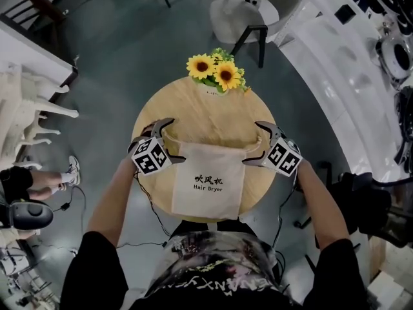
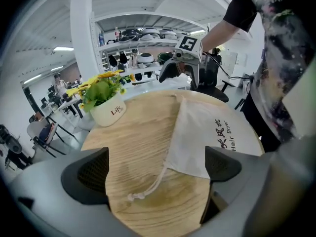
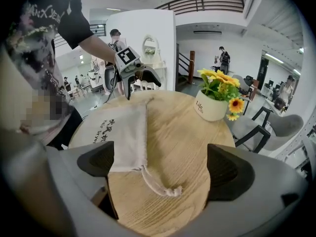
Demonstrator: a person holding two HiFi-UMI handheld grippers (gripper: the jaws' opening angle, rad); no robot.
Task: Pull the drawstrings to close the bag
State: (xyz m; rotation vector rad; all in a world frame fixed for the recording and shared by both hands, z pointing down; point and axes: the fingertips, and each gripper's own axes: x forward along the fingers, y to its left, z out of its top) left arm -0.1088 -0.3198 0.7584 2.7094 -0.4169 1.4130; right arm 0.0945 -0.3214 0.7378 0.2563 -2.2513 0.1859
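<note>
Jaws wide on left gripper [image 2: 157,168] and right gripper [image 3: 163,166], nothing held. The bag [image 1: 208,179] looks soft and light; pinch the knotted drawstrings [image 2: 135,196].

Beige bag [image 1: 208,185], dark print; pale wood-grain table [image 1: 193,112]. At 12 o'clock, yellow sunflowers [image 1: 215,71], brown centres, green leaves [image 2: 101,92], white pot [image 2: 109,113]. Dark grey floor [image 1: 116,50]; black shirt [image 1: 213,267] with mottled print.

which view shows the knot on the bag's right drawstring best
The right gripper view: the drawstring's knot lies plainly between the right gripper's open fingers. The head view doesn't show it clearly; the left gripper view shows only the opposite cord.
</note>
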